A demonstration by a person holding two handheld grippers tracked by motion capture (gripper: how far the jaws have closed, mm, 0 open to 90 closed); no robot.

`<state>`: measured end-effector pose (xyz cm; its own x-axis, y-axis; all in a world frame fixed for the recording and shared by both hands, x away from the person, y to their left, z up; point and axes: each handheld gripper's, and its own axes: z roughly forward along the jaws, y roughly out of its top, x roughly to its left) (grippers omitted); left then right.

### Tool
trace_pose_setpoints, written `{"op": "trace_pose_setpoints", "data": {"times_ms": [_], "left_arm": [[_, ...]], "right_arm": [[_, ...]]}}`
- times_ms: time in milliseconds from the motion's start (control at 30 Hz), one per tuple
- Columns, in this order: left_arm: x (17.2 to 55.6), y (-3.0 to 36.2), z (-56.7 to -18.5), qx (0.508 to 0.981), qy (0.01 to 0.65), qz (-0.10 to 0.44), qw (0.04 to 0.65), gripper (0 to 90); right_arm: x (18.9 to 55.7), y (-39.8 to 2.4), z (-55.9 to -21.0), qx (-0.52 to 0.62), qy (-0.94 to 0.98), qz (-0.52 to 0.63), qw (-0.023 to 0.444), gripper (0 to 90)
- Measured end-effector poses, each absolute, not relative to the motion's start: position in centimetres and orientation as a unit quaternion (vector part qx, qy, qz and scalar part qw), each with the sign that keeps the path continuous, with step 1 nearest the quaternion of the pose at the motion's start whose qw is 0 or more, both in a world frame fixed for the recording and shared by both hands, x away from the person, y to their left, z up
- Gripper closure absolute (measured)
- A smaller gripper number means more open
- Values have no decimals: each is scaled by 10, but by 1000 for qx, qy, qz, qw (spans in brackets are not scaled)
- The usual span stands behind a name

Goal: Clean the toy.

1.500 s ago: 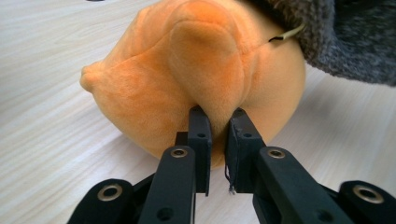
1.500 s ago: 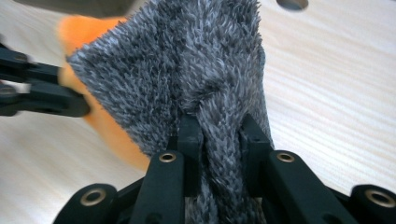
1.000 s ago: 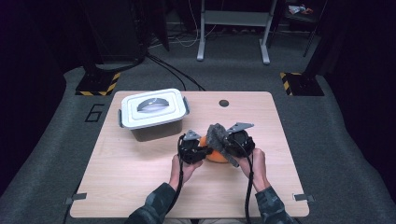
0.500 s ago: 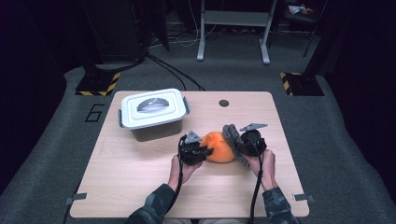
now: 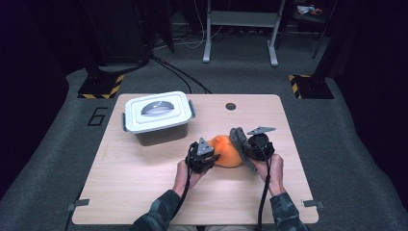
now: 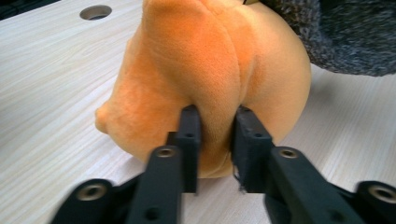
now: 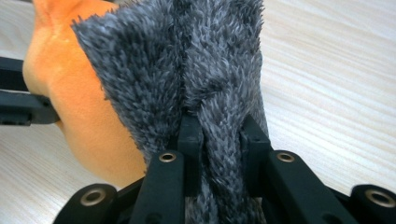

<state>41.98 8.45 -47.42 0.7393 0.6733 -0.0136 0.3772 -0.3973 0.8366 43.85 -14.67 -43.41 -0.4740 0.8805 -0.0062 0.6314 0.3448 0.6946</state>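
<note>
An orange plush toy [image 5: 225,152] lies on the wooden table [image 5: 144,192] between my two grippers. My left gripper [image 5: 208,155] pinches a fold of its orange fabric [image 6: 196,60]; the jaws [image 6: 215,126] have just been closing on that fold. A grey fuzzy cloth [image 5: 238,142] hangs at the toy's right side. My right gripper [image 5: 246,153] is shut on this grey cloth [image 7: 187,56], which bunches between the jaws [image 7: 218,130]. In the right gripper view the orange toy [image 7: 74,102] sits left of the cloth.
A white lidded plastic box [image 5: 156,115] stands at the back left of the table. A small round hole [image 5: 230,106] marks the tabletop near the far edge. Bare wood lies to the left and in front of the hands.
My right gripper has moved to the right with the grey cloth, drawing it off the top of the orange toy. The left gripper has stayed in place on the toy.
</note>
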Motion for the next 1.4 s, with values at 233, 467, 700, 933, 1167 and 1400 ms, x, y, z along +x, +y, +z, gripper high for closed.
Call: {"op": "trace_pose_setpoints", "data": {"times_ms": [233,467,700,933,1167,1400], "left_arm": [[420,89,-466,802,350,132,466,826],[419,88,-458,797,359,105,474,827],[423,91,-466,793,368,101,474,826],[428,97,-471,784,374,87,488,823],[428,97,-472,784,375,87,488,821],[428,98,-471,783,375,95,487,819]], "right_arm": [[420,-142,-405,446,796,353,208,749],[418,-103,-396,393,834,318,219,749],[429,-107,-411,408,827,326,207,750],[436,-141,-429,456,810,309,200,750],[443,-162,-456,493,801,289,176,750],[440,-167,-448,493,797,295,186,749]]}}
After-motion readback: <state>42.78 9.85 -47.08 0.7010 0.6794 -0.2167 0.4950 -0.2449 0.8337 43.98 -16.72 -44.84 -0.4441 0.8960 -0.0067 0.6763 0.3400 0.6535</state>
